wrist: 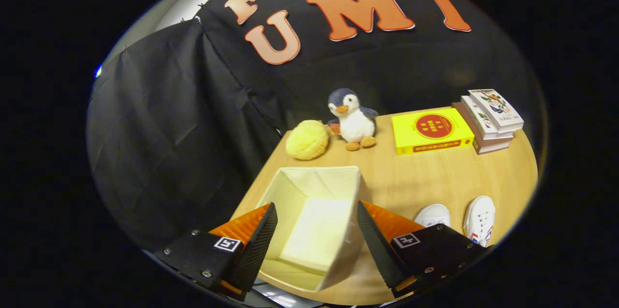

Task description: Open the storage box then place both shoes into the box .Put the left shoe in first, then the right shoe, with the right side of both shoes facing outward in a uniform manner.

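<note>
Claw (316,230) hangs agape above lidless storage box (333,175).

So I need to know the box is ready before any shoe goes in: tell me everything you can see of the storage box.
The storage box is cream-coloured, square and open-topped, with what look like soft fabric walls creased by diagonal fold lines. No lid shows on it. Inside is a flat, pale bottom panel and nothing else. It sits upright on the wooden table, near the table's edge by the black cloth wall. The gripper hangs open above it, fingers apart over the opening, not pressing it. The two white shoes lie apart beside it.
</note>
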`<state>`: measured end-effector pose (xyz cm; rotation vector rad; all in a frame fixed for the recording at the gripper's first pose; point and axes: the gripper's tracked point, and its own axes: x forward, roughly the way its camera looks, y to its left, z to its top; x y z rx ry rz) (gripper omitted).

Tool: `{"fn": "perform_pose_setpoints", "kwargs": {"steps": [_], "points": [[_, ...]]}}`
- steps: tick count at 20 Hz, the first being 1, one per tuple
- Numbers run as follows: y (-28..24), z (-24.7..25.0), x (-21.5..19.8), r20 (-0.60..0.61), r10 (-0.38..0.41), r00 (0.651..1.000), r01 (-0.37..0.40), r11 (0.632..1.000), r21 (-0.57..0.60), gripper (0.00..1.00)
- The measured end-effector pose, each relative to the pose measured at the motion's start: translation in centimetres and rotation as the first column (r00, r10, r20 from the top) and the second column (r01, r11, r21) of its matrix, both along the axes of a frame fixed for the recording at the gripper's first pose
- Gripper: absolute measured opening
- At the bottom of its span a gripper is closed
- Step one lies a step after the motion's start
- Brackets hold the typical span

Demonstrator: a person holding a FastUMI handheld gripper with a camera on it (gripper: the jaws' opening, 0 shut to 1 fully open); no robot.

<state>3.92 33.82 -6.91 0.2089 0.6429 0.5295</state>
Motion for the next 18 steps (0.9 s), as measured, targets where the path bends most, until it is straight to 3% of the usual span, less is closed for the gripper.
{"fn": "perform_pose_setpoints", "kwargs": {"steps": [4,7,14,18], "points": [[-6.6,-3.8,0.5,-0.074,-0.067,0.995,0.060,0.993,-0.098,0.98],[-10.7,-6.6,0.5,-0.135,-0.090,0.987,0.064,0.980,-0.189,0.98],[-15.8,-13.4,-1.7,-0.373,-0.103,0.922,-0.021,0.949,-0.315,0.98],[-15.9,-16.1,-2.2,-0.475,-0.093,0.875,-0.082,0.939,-0.334,0.90]]}}
